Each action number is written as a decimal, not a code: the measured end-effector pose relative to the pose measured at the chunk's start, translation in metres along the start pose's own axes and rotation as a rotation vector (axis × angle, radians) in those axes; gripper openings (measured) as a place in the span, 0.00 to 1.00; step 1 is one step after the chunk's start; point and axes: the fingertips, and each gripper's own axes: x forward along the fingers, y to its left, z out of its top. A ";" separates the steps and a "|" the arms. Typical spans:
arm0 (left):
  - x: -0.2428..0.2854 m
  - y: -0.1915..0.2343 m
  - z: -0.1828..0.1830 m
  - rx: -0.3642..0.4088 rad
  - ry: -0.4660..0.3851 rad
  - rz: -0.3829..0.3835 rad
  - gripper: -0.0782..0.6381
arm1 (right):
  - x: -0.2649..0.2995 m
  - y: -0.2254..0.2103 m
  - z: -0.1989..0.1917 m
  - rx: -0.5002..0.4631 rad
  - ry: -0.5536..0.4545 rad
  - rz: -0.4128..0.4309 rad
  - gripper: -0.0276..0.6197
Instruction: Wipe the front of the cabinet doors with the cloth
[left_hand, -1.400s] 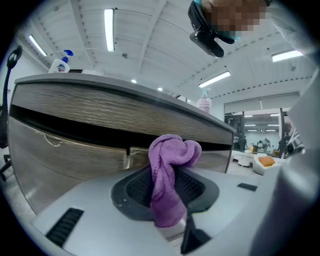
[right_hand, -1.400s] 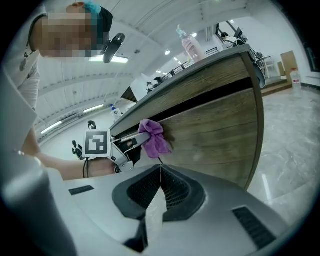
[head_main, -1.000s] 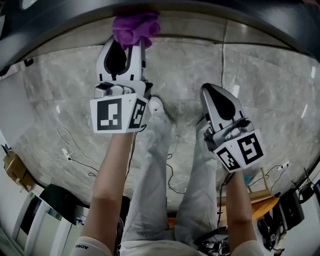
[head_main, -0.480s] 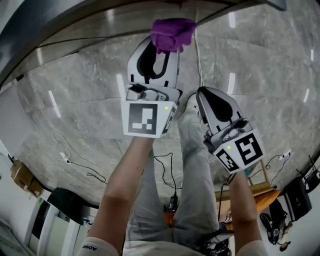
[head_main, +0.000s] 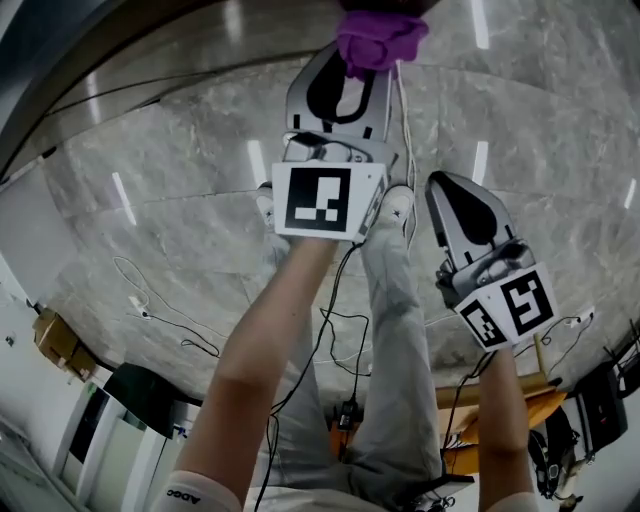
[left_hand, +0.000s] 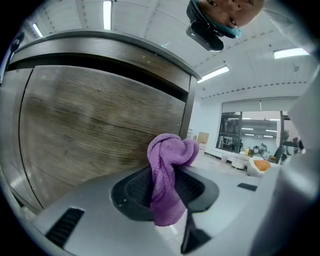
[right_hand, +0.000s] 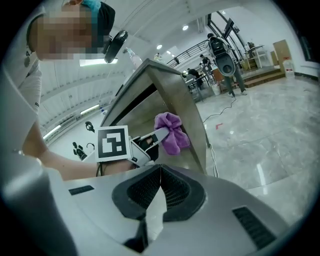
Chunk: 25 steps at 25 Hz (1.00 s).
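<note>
Left gripper (head_main: 362, 62) clamps the purple cloth (left_hand: 167, 172), bunched ahead of its jaws so that fabric presents to the wood-grain cabinet door (left_hand: 90, 130). Right gripper (head_main: 450, 195), jaws together and empty, is held aside.

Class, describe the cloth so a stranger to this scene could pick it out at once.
Find the wood-grain cabinet door. In front of it, the left gripper is shut on the cloth, a bunched purple rag. It is the only purple, soft thing among grey and brown hard surfaces.
</note>
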 end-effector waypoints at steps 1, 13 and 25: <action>-0.002 0.004 0.000 0.003 0.008 -0.005 0.26 | 0.002 0.001 0.000 0.000 -0.003 -0.005 0.09; -0.066 0.147 0.010 0.070 0.039 0.090 0.26 | 0.073 0.070 -0.006 -0.006 -0.018 0.011 0.09; -0.139 0.300 0.022 0.110 0.077 0.223 0.27 | 0.158 0.150 -0.018 -0.007 -0.018 0.052 0.09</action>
